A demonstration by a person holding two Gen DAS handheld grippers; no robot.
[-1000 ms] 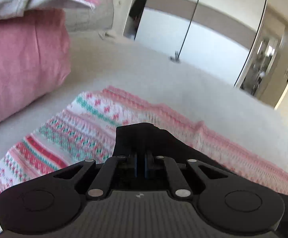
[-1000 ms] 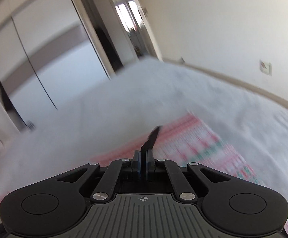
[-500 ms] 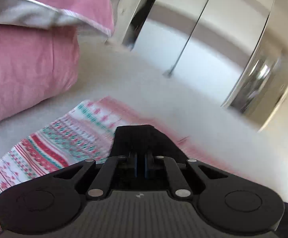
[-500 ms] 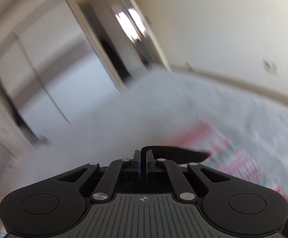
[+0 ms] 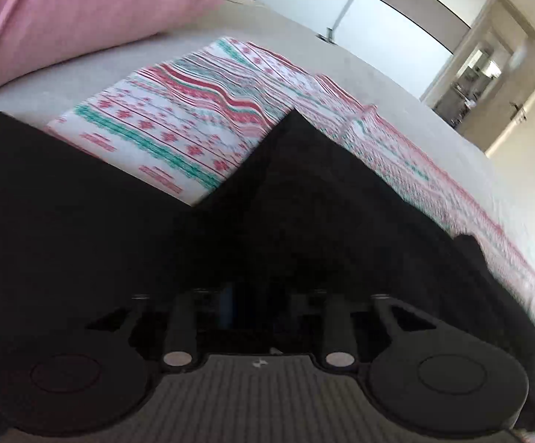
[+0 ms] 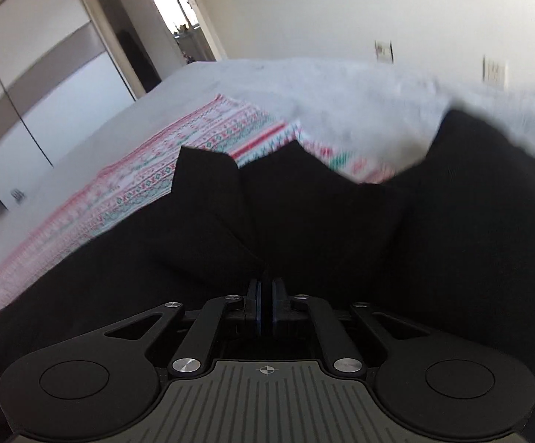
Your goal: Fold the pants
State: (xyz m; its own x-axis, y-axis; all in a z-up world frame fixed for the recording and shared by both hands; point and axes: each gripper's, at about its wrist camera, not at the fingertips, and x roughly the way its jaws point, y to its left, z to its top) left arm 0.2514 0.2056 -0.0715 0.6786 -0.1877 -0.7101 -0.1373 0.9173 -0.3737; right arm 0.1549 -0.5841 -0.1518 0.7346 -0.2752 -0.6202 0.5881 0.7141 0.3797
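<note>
The left tongs (image 5: 263, 295) stand spread, their jaws having just been opening; the black pants (image 5: 304, 203) lie heaped over the fingers and hide the tips, so I cannot tell whether cloth sits between them; nothing there looks pinched. In the left wrist view the pants fill the lower half, from nine o'clock across to four o'clock, with one peak rising just right of centre. Beyond them, from ten o'clock sloping down to three o'clock, lies a patterned blanket (image 5: 179, 118) in red, green and white, flat on the pale bed (image 5: 415, 99). A pink pillow (image 5: 83, 11) bulks at eleven o'clock, near the blanket's far corner. A white wardrobe (image 5: 396, 11) stands at one o'clock, and an open doorway (image 5: 477, 81) at two o'clock.

The right tongs (image 6: 265, 284) are nearly pressed together, only a thin slit between the blue pads; the jaws have just been easing apart, yet a fold of the pants (image 6: 323, 214) runs down into the slit and tents up from it, so it looks pinched. The cloth spreads from eight o'clock to three o'clock, blurred at its right edge. The blanket (image 6: 179, 155) stretches from eight o'clock up to twelve o'clock, partly under the pants; the bed (image 6: 341, 85) lies beyond. The wardrobe (image 6: 46, 74) is at ten o'clock, the doorway (image 6: 171, 11) at eleven o'clock, and a wall socket (image 6: 383, 51) at one o'clock.
</note>
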